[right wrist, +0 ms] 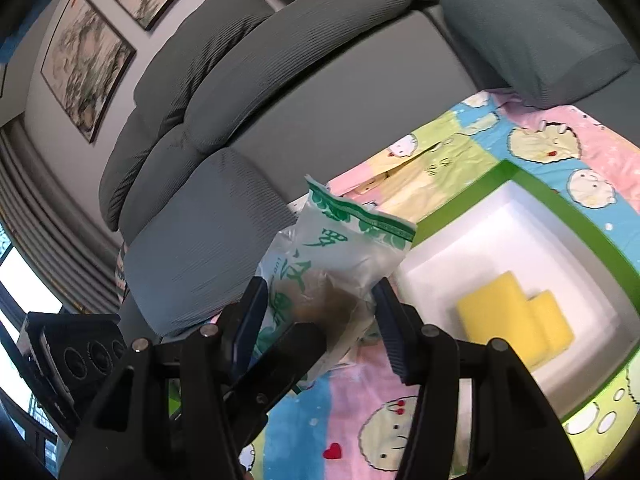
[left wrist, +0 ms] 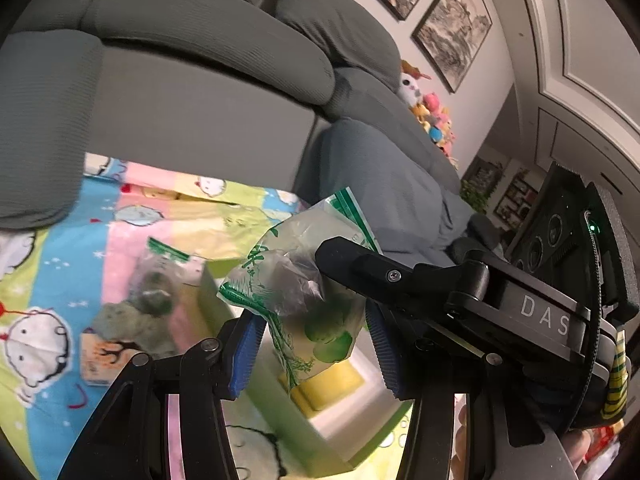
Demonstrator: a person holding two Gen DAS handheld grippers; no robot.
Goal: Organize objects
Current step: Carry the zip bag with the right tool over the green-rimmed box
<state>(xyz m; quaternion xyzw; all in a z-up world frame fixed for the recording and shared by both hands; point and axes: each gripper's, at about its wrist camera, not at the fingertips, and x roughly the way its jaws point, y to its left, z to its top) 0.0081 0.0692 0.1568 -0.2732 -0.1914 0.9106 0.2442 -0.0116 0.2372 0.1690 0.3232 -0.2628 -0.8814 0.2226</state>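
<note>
Grey sofa [right wrist: 280, 92] is filling the top of both wrist views, cartoon-print blanket [right wrist: 352, 412] is covering the floor below it from 3 to 7 o'clock. Green-rimmed white box [right wrist: 560, 208] is sitting on the blanket at 3 o'clock in the right view, yellow sponge blocks [right wrist: 516, 320] lying inside it, rest of its floor bare. Both claws are meeting on one green-printed zip bag [right wrist: 344, 256], held up off the blanket, zip strip at 12 o'clock, something dark bunched in its lower half. Left gripper [left wrist: 308, 344] is showing the bag hanging between its blue pads; right gripper [right wrist: 320, 320] is clamping the bag's lower part, pads pressing its sides. Left pads look close on the plastic, and I'm reading it as gripping, though contact on the right-hand pad is hard to tell. A second similar bag [left wrist: 160, 280] is lying on the blanket at 9 o'clock of the left view beside a small printed box [left wrist: 100, 360]. Step looks like carrying the bag to the box: keeping both grips steady so the film isn't stretching or tearing, moving both hands together, lowering it into the bare part beside the sponges before letting go.
</note>
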